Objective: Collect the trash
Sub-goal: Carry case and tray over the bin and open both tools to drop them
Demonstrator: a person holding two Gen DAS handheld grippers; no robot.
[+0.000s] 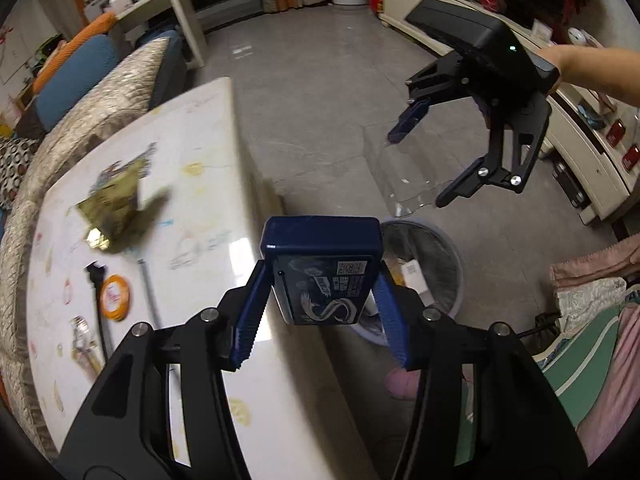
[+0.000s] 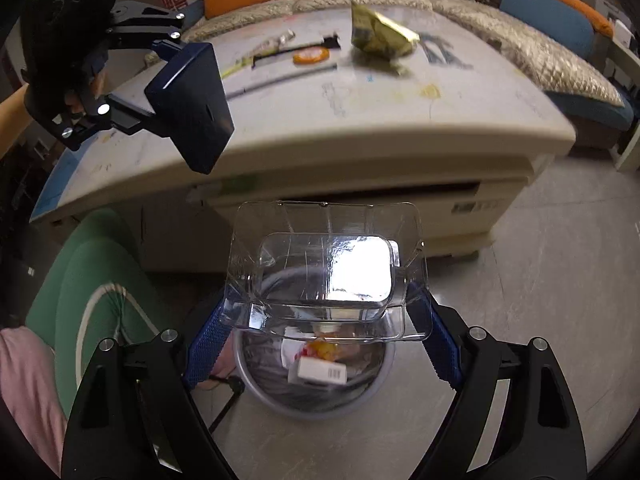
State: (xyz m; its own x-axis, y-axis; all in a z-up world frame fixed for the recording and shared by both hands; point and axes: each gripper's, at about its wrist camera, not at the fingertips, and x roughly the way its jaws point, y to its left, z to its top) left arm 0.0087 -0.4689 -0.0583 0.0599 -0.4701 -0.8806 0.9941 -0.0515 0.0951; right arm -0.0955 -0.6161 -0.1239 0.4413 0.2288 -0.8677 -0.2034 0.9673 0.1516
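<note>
1. The dark blue box [image 1: 322,270] is clamped between the blue pads of the left hand-held gripper [image 1: 320,312], hanging past the counter [image 1: 208,152] edge, above the bin's near rim.
2. The clear plastic tray [image 2: 326,270] is clamped at its sides in the right hand-held gripper [image 2: 320,344], jaws wide, directly over the bin.
3. The round grey bin [image 2: 316,380] stands on the floor just beside the counter; a white carton [image 2: 322,372] and something orange lie inside.
4. On the counter remain a crumpled gold wrapper [image 1: 114,210], an orange tape roll [image 1: 115,298] and a black-ended stick [image 1: 96,280].
</note>
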